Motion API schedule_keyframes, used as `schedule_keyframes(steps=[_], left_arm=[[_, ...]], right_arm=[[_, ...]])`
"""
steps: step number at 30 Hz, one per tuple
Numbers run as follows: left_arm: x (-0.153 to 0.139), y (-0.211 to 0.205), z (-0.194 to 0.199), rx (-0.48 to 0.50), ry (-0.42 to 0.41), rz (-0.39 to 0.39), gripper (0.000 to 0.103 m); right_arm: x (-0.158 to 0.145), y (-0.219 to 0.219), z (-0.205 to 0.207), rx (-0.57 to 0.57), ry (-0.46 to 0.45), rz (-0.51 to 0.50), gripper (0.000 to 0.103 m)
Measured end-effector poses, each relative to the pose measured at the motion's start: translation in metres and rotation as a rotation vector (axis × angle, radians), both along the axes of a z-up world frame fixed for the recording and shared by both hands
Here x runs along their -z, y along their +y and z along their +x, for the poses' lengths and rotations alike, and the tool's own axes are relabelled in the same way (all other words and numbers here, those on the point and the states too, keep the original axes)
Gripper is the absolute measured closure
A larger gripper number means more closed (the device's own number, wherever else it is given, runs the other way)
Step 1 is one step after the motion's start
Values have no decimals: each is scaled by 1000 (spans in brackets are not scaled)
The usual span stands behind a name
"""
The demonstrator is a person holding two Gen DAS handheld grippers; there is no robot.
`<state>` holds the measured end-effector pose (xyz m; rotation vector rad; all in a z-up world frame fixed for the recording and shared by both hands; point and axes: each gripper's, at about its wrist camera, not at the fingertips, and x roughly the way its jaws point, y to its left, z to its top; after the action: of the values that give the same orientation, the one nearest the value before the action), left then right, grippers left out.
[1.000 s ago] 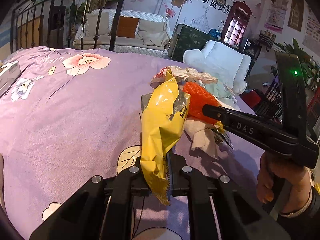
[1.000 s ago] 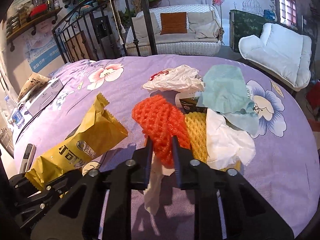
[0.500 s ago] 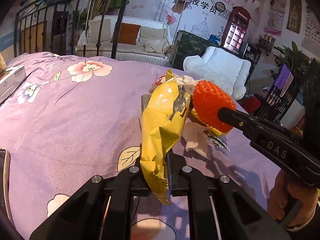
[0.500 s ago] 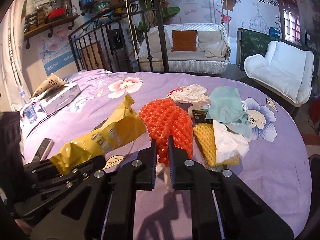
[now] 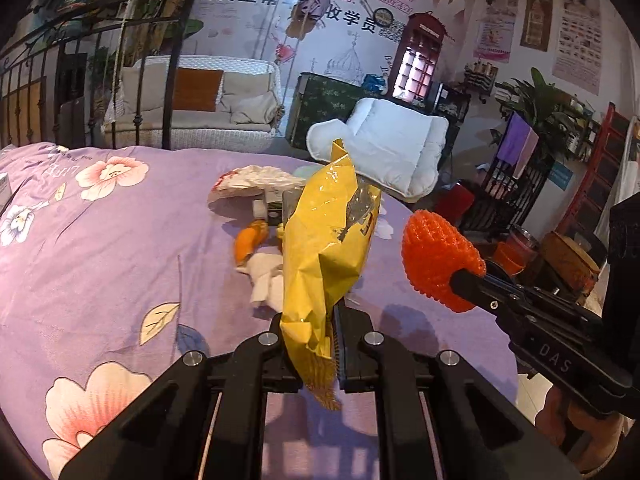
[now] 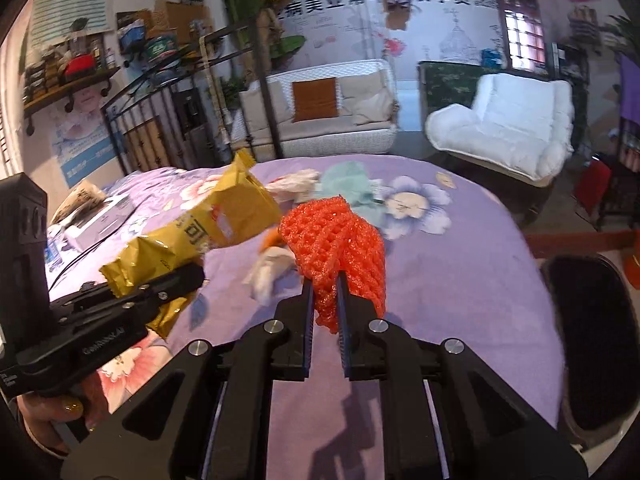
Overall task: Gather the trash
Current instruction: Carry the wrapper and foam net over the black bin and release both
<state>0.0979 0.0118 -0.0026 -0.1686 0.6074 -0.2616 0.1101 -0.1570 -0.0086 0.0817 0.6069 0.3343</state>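
Nearest to me, my left gripper (image 5: 334,330) was clamped narrow on the lower end of the yellow snack wrapper (image 5: 326,240), whose long axis rose up and away from the jaws, its crimped bottom edge hanging just below them. My right gripper (image 6: 325,300) was pinched tight on the bottom of the orange foam net (image 6: 334,240), which bulged above the fingers and stood clear of the purple flowered cloth (image 6: 460,280). From the left camera the net (image 5: 438,258) hung just to the right of the wrapper, apart from it, so both my hands were loaded and side by side. Beyond them, the rest of the trash lay on the cloth ahead and somewhat left of the wrapper: a crumpled white tissue (image 5: 266,276) closest, an orange scrap (image 5: 250,240) touching it, then a white plastic bag (image 5: 252,180) farther back. I judged the left gripper nearer that pile, but with neither gripper free, the next move depended on unloading first. A dark rounded shape (image 6: 588,344) lay off the cloth's edge to my right; I could not tell whether it was a bin. Farthest off stood a white armchair (image 5: 394,152) and a wicker sofa (image 5: 200,116).
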Motion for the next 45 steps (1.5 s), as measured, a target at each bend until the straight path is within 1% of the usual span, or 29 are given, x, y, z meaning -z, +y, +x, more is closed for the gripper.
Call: schedule_keyframes(steps=[5,10,15,17,22,24,26,30,35,36,38,39,40,42,45], left_arm=[[-2,-40,3,111,5,-5,92],[0,-83,7,231,19,2,92],[5,-121,11,337,36,7,91],[7,-131,14,362,45,5,91],[12,-154,22,407,68,-4,91],[14,-161,25,422,75,-2,91],[16,-168,22,431,75,8,91],[21,-179,21,452,83,22,91],[24,-190,21,476,98,32,91],[24,-193,22,483,103,32,91],[24,-197,24,492,106,36,91],[25,-200,25,498,107,42,91],[25,-203,26,503,111,45,91],[27,-208,29,516,124,45,91],[28,-217,33,531,138,39,91]], right_arm=[[1,-48,-13,114,4,11,91],[5,-95,-21,235,12,-10,91],[21,-147,-13,381,75,-22,91],[29,-164,-9,432,102,-29,91],[50,-201,8,516,175,-8,91],[58,-213,12,537,203,3,91],[69,-226,20,552,243,37,91],[87,-246,30,577,303,60,91],[113,-261,46,600,405,89,91],[118,-264,50,606,433,102,89],[122,-268,49,613,444,124,84],[122,-268,49,612,439,129,77],[122,-267,47,613,434,126,62],[121,-266,42,626,415,119,46],[113,-262,30,629,367,115,46]])
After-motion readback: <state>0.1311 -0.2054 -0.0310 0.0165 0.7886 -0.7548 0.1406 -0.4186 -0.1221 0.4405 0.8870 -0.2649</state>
